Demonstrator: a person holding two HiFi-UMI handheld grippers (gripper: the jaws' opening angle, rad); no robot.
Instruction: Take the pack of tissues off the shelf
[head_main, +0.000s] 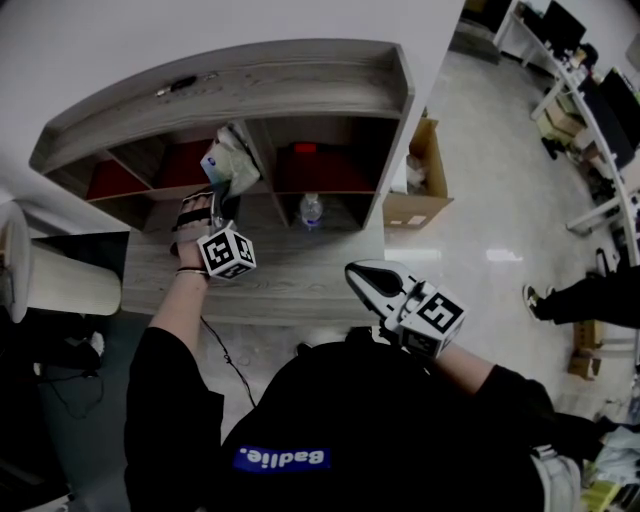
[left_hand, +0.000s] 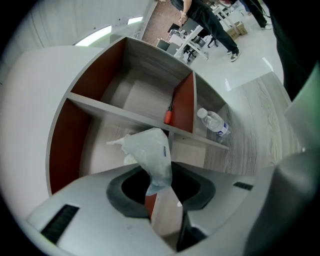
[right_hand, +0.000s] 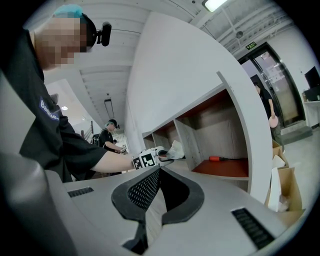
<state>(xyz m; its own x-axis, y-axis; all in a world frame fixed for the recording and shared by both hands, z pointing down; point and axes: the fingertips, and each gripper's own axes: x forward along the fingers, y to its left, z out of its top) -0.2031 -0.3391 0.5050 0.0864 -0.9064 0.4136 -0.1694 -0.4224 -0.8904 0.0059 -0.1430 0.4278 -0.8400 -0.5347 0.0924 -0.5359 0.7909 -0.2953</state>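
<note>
The pack of tissues (head_main: 228, 160), in a crinkled clear wrapper, is held up in front of the middle compartment of the grey wooden shelf (head_main: 250, 85). My left gripper (head_main: 212, 197) is shut on its lower end. In the left gripper view the pack (left_hand: 150, 152) rises from between the jaws of the left gripper (left_hand: 160, 189), which pinch the wrapper's tail, with the shelf (left_hand: 130, 116) behind it. My right gripper (head_main: 368, 277) is shut and holds nothing, low over the floor in front of the shelf. The right gripper view shows that gripper (right_hand: 159, 172) with its jaws together.
A water bottle (head_main: 311, 210) stands in the lower right compartment, and a red-handled screwdriver (left_hand: 168, 116) lies on the shelf above it. An open cardboard box (head_main: 425, 180) sits to the right of the shelf. A white cylinder (head_main: 60, 282) lies at the left. Office desks and people stand further off.
</note>
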